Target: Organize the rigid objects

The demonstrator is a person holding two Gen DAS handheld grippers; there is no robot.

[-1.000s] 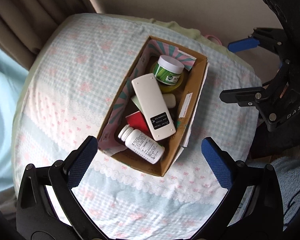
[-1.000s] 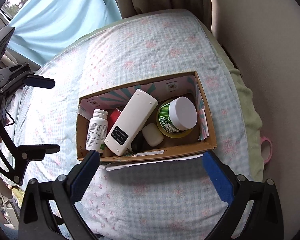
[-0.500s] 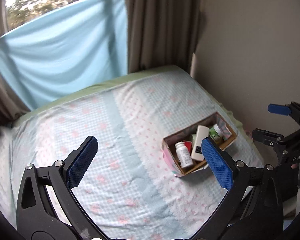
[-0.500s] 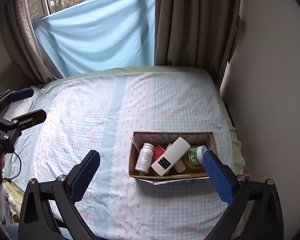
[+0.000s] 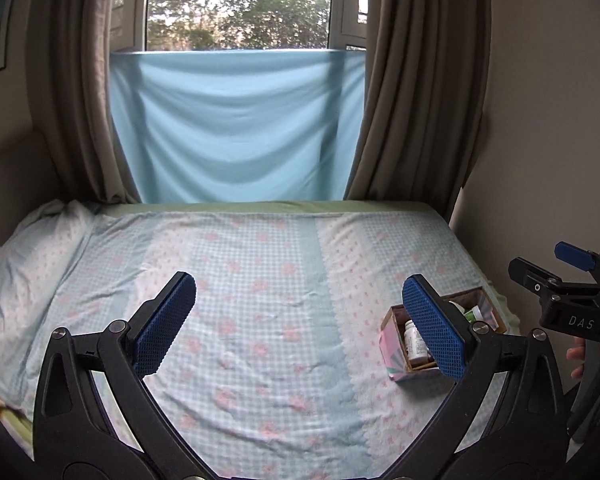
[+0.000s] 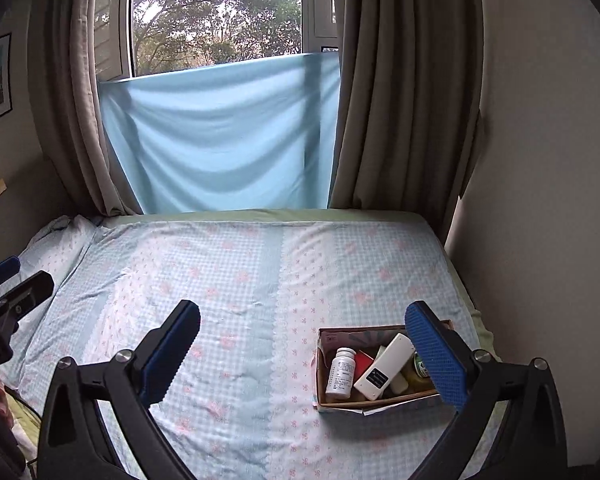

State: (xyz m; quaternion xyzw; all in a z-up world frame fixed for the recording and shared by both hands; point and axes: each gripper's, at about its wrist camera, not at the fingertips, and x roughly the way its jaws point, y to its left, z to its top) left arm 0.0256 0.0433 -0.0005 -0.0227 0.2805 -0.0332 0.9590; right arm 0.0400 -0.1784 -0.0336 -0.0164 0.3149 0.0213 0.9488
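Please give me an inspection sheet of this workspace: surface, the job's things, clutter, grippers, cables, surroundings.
Surface: bed with checked floral sheet, slightly wrinkled.
Job's things: cardboard box near the bed's right edge, holding white pill bottle, white remote, red item, green jar.
Clutter: nothing seen.
Grippers: left gripper and right gripper both open, empty, raised off the bed.
Cables: nothing seen.
Surroundings: window, blue cloth, brown curtains, pillow.
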